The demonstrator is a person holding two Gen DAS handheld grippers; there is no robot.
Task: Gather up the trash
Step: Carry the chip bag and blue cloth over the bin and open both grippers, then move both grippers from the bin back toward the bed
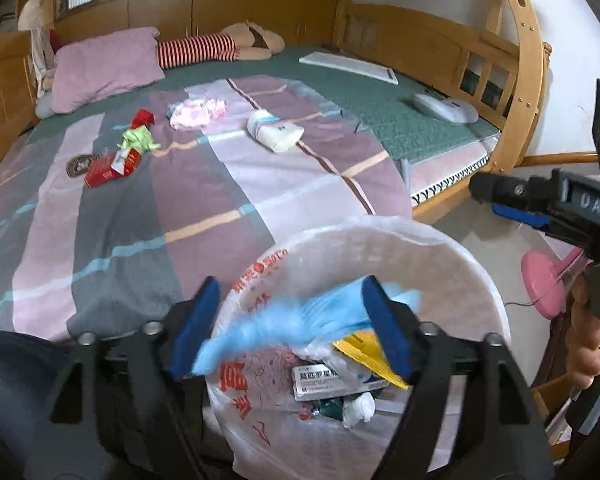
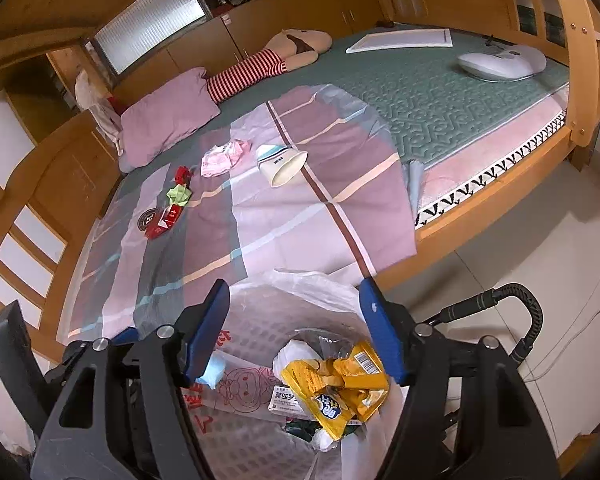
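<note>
A white bin lined with a printed plastic bag (image 1: 460,264) stands against the bed's near edge. My left gripper (image 1: 290,284) hangs open over it. A blurred light-blue scrap (image 1: 284,324) lies loose between its pads, above the bin's contents. My right gripper (image 2: 294,284) is also open over the bin (image 2: 260,320), with nothing between its fingers. Inside lie a yellow snack wrapper (image 2: 340,384), a medicine box (image 1: 324,380) and white tissue. On the striped bedspread lie a red cigarette box (image 1: 112,168), crumpled green paper (image 1: 138,140), a red wrapper (image 1: 142,117), a pink-white packet (image 1: 196,112) and a tipped white cup (image 1: 274,132).
A pink pillow (image 1: 104,66), a striped soft doll (image 1: 204,50), a white board (image 1: 348,64) and a white oval device (image 1: 446,108) sit at the bed's far side. The wooden bed frame (image 1: 528,80) curves along the right. A pink object (image 1: 544,280) and cables lie on the floor.
</note>
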